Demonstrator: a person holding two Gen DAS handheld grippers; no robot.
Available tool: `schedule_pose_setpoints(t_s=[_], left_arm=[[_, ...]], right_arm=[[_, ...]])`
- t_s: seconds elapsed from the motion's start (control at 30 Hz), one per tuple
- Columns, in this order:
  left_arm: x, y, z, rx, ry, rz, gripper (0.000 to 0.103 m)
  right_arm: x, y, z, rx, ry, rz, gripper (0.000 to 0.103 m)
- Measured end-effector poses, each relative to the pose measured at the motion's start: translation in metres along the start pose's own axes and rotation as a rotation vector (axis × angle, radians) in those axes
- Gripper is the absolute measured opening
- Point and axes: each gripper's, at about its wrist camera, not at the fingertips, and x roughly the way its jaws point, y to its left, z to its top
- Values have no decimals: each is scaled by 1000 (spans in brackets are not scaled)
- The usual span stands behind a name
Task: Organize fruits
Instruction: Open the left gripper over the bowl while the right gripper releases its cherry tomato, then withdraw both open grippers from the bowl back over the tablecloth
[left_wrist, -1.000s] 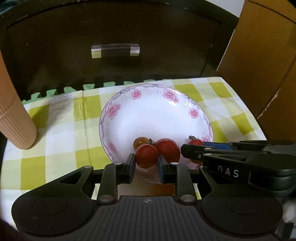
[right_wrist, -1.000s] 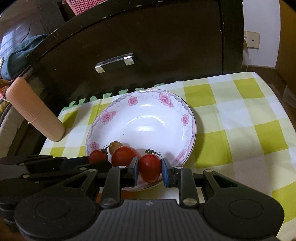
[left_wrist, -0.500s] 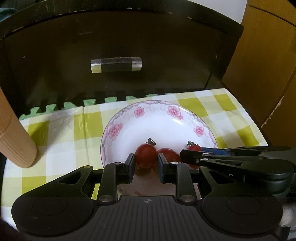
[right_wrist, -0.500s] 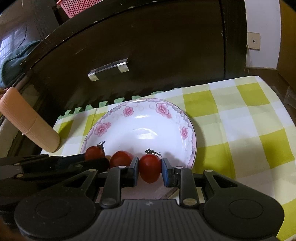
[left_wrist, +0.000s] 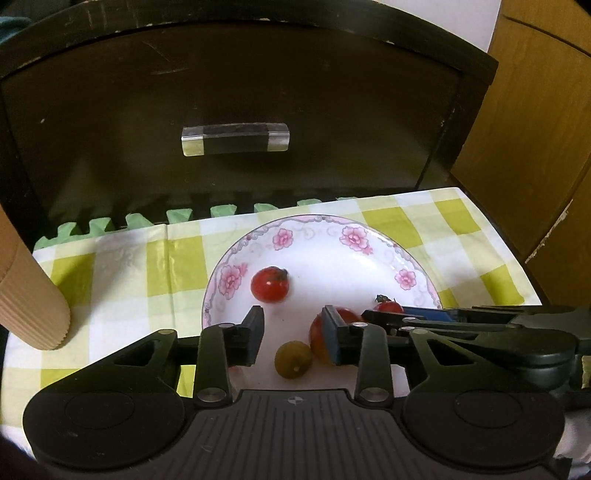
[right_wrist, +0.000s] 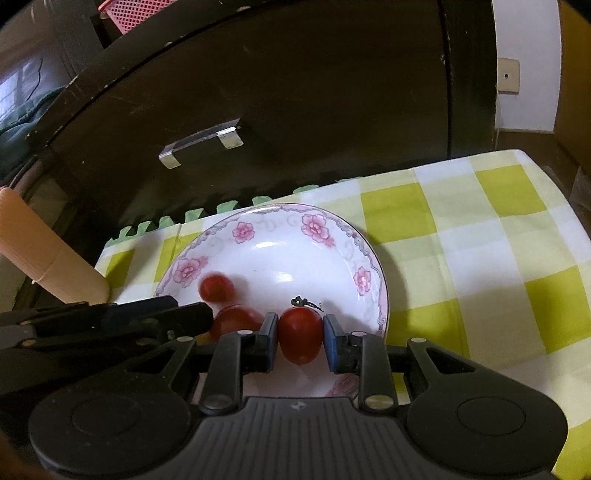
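Dropping fruit onto the plate (left_wrist: 424, 258) goes well: your left claw (left_wrist: 291, 332) has just been opening, nothing between its pads, and its tomato (left_wrist: 269, 284) sits loose on the plate, beside a big tomato (left_wrist: 351, 317) and a green one (left_wrist: 293, 359). Your right claw (right_wrist: 300, 341) is clamped on a stemmed tomato (right_wrist: 300, 339), unreleased. The claws crowd each other; a tan roll (left_wrist: 26, 306) lies left.

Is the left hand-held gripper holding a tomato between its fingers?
No: the left hand-held gripper stands open over the floral plate, and the red cherry tomato lies free beyond its fingertips.
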Motion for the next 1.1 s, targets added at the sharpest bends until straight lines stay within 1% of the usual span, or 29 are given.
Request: schedule_pose_setpoints(t_s=[0.17, 0.33, 0.47, 0.53, 0.73, 1.07, 1.1], left_arm=[[1, 1, 1, -9, 2, 1, 48], [0, 2, 1, -21, 5, 4, 54], [-1, 1, 1, -24, 2, 8, 55], [-3, 1, 1, -29, -1, 11, 58], [-10, 0, 3, -26, -21, 31, 64], [-24, -8, 3, 1, -54, 55, 69], [-26, -8, 3, 1, -59, 61, 71]], right_arm=[[2, -1, 0, 13, 6, 1, 26], [1, -1, 0, 16, 6, -1, 26], [0, -2, 1, 17, 3, -3, 26], [-1, -2, 1, 16, 2, -4, 26], [-6, -2, 2, 15, -11, -7, 26], [-15, -1, 2, 10, -28, -11, 26], [-17, -1, 2, 11, -29, -11, 26]])
